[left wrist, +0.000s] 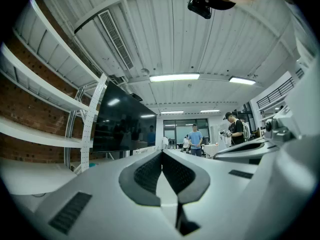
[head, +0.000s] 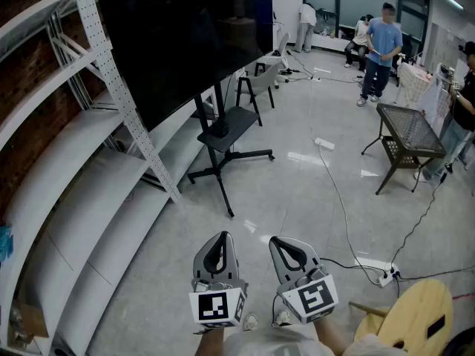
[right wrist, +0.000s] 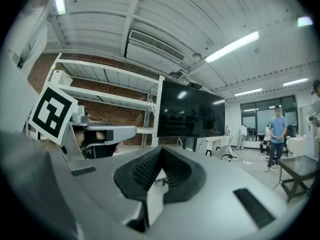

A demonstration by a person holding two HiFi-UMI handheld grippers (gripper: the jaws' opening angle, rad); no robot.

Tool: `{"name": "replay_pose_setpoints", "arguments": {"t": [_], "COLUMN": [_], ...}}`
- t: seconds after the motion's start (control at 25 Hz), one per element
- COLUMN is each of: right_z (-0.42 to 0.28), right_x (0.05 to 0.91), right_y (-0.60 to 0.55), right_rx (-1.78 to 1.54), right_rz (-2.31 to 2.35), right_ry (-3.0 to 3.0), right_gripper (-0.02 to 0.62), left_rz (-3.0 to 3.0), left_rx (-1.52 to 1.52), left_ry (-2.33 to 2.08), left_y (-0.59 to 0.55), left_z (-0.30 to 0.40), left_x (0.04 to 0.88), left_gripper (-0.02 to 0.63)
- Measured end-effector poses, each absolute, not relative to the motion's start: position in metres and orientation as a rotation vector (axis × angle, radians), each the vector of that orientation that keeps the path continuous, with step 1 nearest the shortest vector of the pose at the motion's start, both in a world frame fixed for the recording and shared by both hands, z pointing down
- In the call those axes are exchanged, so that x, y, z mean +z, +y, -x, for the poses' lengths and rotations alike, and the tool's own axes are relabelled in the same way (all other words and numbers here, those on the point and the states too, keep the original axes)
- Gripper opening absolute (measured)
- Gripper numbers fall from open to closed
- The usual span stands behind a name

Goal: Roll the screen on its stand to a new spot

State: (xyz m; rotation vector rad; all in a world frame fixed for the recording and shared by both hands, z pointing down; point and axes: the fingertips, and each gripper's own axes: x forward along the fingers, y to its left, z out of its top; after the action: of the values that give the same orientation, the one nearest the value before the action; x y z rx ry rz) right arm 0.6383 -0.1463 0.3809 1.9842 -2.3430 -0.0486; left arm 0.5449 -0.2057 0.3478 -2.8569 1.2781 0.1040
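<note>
Over by the brick wall (head: 30, 136), the big black flat screen (head: 185, 43) stands on its black rolling stand (head: 223, 150), well apart from the left gripper (head: 220, 240) and right gripper (head: 282, 243), both closed tight on nothing. The thin white floor cable (head: 338, 191) nearby could snag a stand leg, I reckon, tipping it.

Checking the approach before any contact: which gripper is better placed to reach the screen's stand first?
Left, probably: the stand lies ahead-left, closer to the left gripper than the right gripper. Both are shut, empty and well short of it.
</note>
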Motion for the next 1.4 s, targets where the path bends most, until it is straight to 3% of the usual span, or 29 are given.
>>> {"name": "replay_pose_setpoints", "arguments": {"t": [0.76,1.08,1.4], "right_z": [-0.710,-0.714,-0.700], "right_x": [0.401,0.415,0.411], "right_y": [-0.123,-0.175,-0.298], "right_rx": [0.043,0.055,0.004], "right_rz": [-1.940,-1.833,-1.790], "right_ry": [-2.380,-2.407,-2.455], "right_gripper": [0.018,0.019,0.020], "left_rz": [2.856,2.831,2.809], "left_rx": [0.087,0.100,0.163], "left_ry": [1.335,1.424,1.481], "left_y": [-0.184,-0.240,-0.363], "left_z": [-0.613,-0.617,-0.593], "left_x": [0.375,0.390,0.394], "left_gripper": [0.015,0.015,0.015]}}
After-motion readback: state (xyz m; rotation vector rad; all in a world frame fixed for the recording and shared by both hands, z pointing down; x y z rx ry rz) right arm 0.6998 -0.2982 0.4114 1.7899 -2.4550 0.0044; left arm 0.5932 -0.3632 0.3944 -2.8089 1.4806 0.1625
